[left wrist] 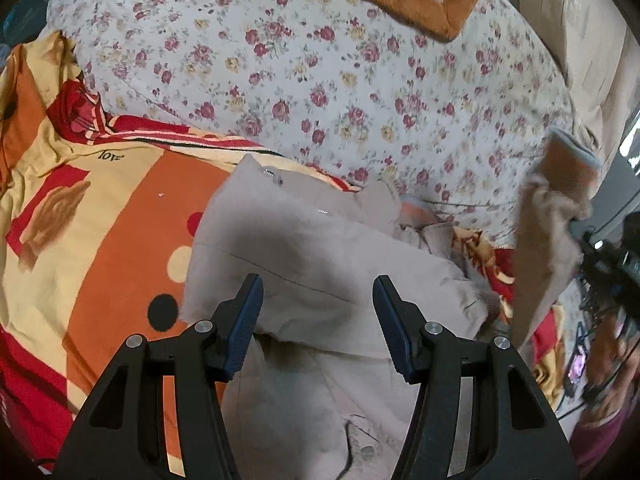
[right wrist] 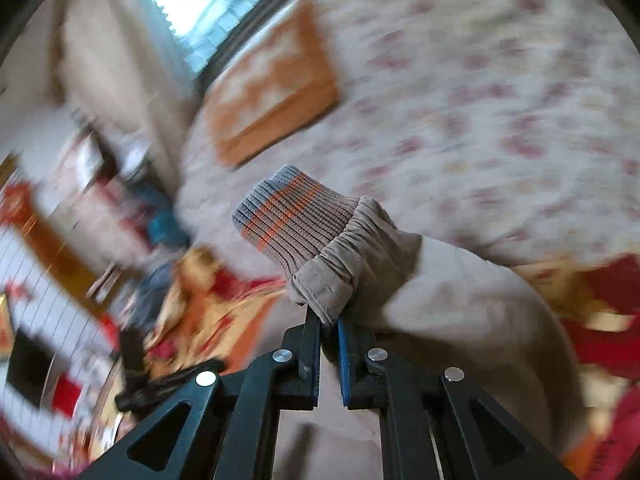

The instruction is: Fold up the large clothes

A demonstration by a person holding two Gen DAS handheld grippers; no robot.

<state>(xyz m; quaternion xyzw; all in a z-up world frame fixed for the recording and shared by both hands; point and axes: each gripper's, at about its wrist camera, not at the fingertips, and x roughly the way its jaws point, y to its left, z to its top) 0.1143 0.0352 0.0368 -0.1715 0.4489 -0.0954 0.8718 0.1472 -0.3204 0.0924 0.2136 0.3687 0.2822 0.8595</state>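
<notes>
1. A beige jacket (left wrist: 304, 272) lies across the lower centre of the left wrist view, spread on an orange, red and cream blanket (left wrist: 100, 248) with a floral quilt (left wrist: 320, 80) behind it.

2. The left gripper (left wrist: 318, 320) hovers over the jacket's body at the bottom of the frame, its jaws wide apart and holding nothing.

3. The right gripper (right wrist: 329, 326), at the bottom centre of the right wrist view, is clamped on the sleeve (right wrist: 400, 280) just behind its ribbed cuff (right wrist: 292, 216), which is grey and brown with orange stripes.

4. The sleeve hangs in the air at the right edge of the left wrist view, well apart from the jacket's body; the right gripper shows there only as a dark blurred shape.

5. The background of the right wrist view is heavily smeared, so the sleeve is probably being swung, though where to cannot be told.

6. One panel of the jacket appears to be laid over the body already, with a zip line running along its upper edge.

7. The task looks to be in its early-to-middle part: the sleeve is not yet laid down, and the lengthwise folds remain.
</notes>
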